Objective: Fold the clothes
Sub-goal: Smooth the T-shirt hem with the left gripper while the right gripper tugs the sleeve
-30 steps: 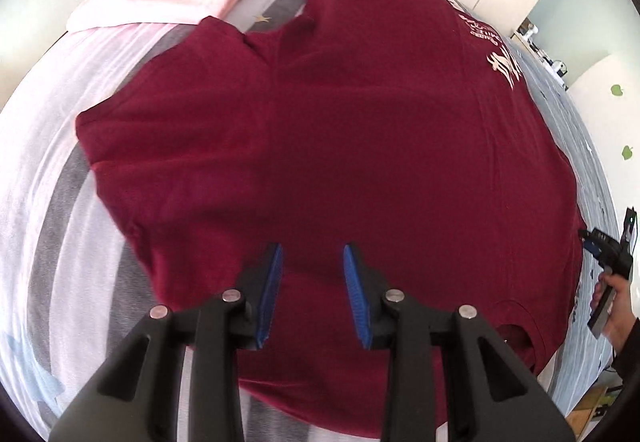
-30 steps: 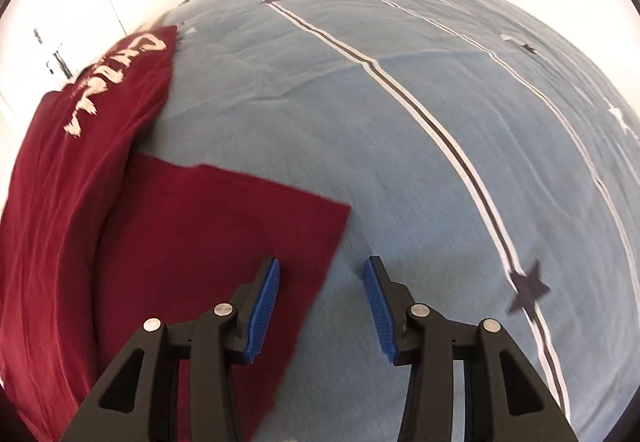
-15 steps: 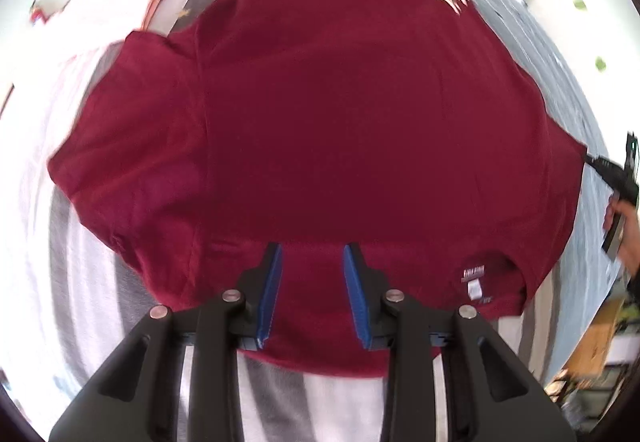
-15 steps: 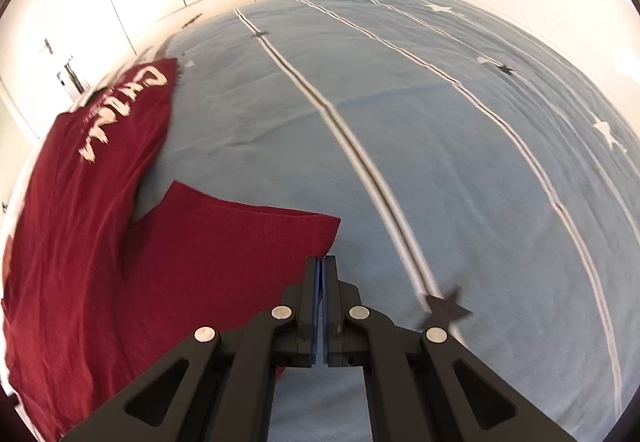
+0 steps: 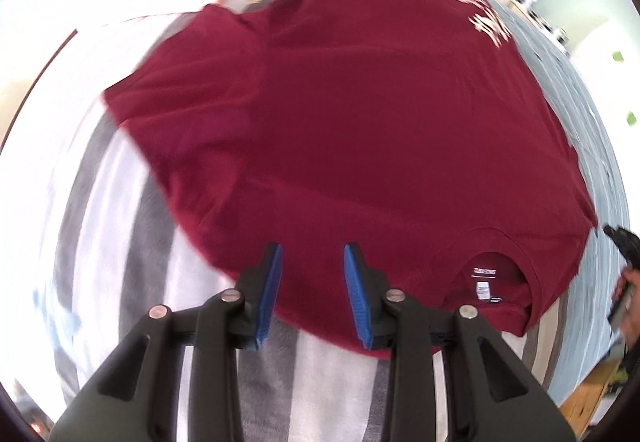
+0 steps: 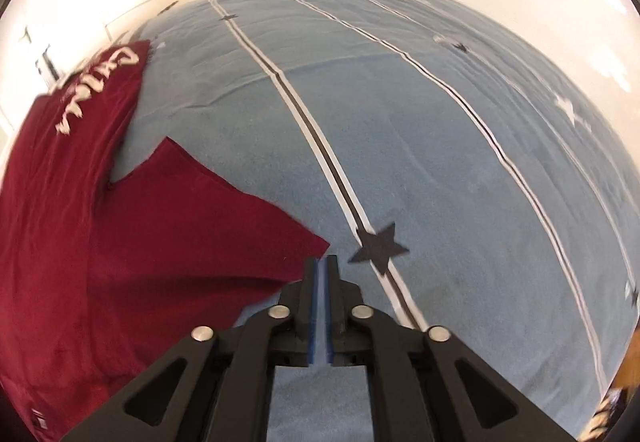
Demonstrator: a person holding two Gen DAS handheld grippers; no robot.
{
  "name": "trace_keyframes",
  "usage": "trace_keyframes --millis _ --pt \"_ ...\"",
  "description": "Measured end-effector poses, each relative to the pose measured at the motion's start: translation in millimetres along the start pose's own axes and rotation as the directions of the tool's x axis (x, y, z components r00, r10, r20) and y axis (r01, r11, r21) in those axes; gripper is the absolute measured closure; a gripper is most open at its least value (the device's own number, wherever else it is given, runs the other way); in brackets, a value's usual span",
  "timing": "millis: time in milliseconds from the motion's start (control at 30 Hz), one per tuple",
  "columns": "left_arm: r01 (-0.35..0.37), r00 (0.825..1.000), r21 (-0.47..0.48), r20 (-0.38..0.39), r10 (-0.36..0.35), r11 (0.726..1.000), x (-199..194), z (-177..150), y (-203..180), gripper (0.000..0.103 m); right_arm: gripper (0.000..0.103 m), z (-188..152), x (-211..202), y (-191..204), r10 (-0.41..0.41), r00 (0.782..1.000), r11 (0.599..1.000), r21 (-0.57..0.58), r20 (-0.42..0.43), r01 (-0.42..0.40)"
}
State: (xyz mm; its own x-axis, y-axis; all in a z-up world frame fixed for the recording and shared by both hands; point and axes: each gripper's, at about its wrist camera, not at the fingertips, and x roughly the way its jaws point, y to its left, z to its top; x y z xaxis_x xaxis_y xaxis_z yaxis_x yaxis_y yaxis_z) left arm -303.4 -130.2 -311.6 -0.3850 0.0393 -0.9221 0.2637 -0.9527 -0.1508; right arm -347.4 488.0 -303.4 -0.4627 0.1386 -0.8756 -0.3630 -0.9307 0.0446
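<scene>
Here the maroon shirt (image 5: 360, 113) lies flat on the bed (image 6: 440, 121), its length running away from both grippers. The left gripper (image 5: 313, 296) hovers part-open and widening above the shoulder edge, gripping nothing. The right gripper (image 6: 320, 306), nearly closed but parting with nothing visibly between its fingers, sits just beside the sleeve corner (image 6: 304, 246) to its left.

Each hand-held gripper, the left gripper (image 5: 313, 296) and the right gripper (image 6: 320, 306), is built of matte black plastic linkage arms joined by round silver screws. Its two fingers (image 5: 269, 296) are faced with ribbed blue rubber pads.
</scene>
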Motion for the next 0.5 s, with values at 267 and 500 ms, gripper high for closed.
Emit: trace_keyframes --millis 267,500 --pt "0.0 0.999 -0.176 0.052 0.009 0.984 -2 -26 43 0.052 0.079 -91 -39 50 0.231 0.96 0.971 -0.019 -0.159 -0.237" --pt "0.061 0.998 -0.214 0.039 -0.054 0.975 26 -32 57 0.05 0.066 -150 -36 89 0.315 0.919 0.948 0.029 -0.235 -0.317"
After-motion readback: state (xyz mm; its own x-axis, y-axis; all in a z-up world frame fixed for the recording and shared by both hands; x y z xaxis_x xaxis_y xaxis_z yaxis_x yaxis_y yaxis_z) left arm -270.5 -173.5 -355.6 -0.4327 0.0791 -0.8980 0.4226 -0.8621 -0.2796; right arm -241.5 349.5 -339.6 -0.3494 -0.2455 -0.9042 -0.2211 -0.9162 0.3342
